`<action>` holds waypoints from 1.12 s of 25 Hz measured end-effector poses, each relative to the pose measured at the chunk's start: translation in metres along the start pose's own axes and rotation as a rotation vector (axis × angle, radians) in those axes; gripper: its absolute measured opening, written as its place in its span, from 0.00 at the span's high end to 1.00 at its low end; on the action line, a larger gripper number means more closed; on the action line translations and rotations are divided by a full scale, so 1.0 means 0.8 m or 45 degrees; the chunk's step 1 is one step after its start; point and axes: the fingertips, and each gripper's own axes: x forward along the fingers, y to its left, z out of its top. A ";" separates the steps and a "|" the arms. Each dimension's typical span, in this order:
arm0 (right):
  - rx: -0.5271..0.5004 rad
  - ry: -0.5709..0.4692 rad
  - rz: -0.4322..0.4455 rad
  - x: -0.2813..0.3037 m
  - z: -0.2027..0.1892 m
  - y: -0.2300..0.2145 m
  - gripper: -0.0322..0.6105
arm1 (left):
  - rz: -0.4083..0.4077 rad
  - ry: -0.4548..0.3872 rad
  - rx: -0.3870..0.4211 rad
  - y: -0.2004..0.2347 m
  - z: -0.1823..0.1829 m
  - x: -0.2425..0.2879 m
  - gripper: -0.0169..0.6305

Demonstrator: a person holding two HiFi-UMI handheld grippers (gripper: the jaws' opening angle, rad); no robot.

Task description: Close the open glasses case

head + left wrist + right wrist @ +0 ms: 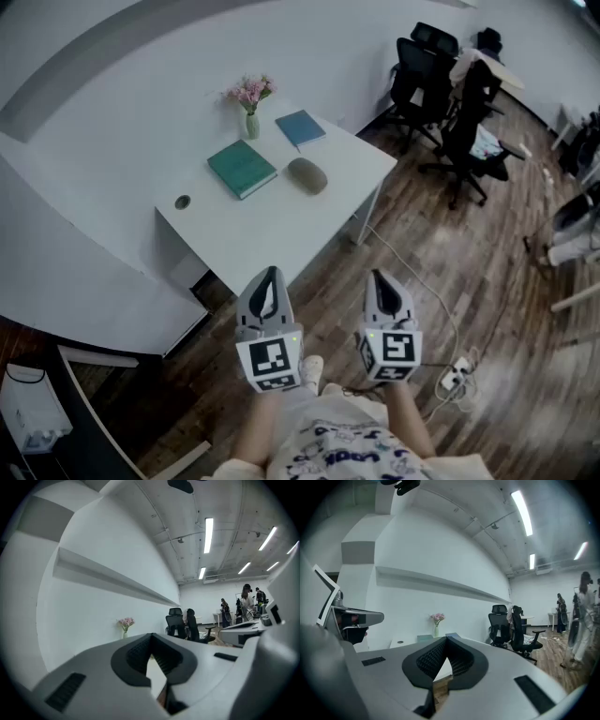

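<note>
A taupe oval glasses case (307, 175) lies on the white table (253, 234), to the right of a green book (242, 168). From this distance I cannot tell whether its lid is up or down. Both grippers hang over the wooden floor, short of the table's near edge and pointing toward it. My left gripper (270, 275) (151, 634) is shut with nothing in it. My right gripper (379, 278) (446, 639) is likewise shut and empty. The case does not show in either gripper view.
A vase of pink flowers (249, 101) and a blue book (300, 127) sit at the table's far side by the white wall. Black office chairs (441, 84) stand to the right. A power strip and cable (455, 375) lie on the floor. People stand far off (247, 599).
</note>
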 end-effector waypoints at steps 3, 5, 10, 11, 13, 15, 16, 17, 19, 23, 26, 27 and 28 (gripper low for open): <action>0.010 -0.005 0.001 0.004 0.003 0.001 0.95 | 0.003 0.003 -0.027 0.001 0.001 0.003 0.97; 0.009 -0.002 -0.002 0.006 0.001 0.001 0.95 | 0.005 0.002 -0.044 0.003 0.001 0.005 0.97; 0.005 0.006 -0.006 0.017 -0.003 0.002 0.95 | 0.003 0.008 -0.029 0.009 -0.005 0.015 0.97; 0.004 0.007 -0.006 0.021 -0.003 0.003 0.95 | 0.003 0.011 -0.036 0.010 -0.005 0.018 0.97; 0.004 0.008 -0.012 0.029 -0.004 0.003 0.95 | 0.001 0.019 -0.041 0.013 -0.008 0.026 0.97; 0.009 0.011 -0.025 0.039 -0.004 0.002 0.95 | -0.004 0.026 -0.027 0.017 -0.011 0.037 0.97; 0.013 0.010 -0.032 0.045 -0.004 0.000 0.95 | -0.007 0.029 -0.022 0.018 -0.012 0.043 0.97; 0.015 0.010 -0.036 0.051 -0.005 0.000 0.95 | -0.009 0.031 -0.031 0.019 -0.012 0.049 0.97; 0.016 0.014 -0.037 0.064 -0.007 -0.001 0.95 | -0.014 0.031 -0.051 0.020 -0.012 0.061 0.97; 0.026 0.037 -0.058 0.083 -0.011 -0.002 0.95 | -0.044 0.045 -0.034 0.020 -0.018 0.081 0.97; 0.045 0.045 -0.048 0.100 -0.009 0.006 0.95 | -0.053 0.065 0.002 0.024 -0.025 0.095 0.97; 0.052 0.052 -0.046 0.105 -0.010 0.006 0.95 | -0.054 0.074 0.004 0.025 -0.028 0.100 0.97; 0.055 0.066 -0.046 0.110 -0.014 0.005 0.95 | -0.056 0.082 0.003 0.025 -0.031 0.104 0.97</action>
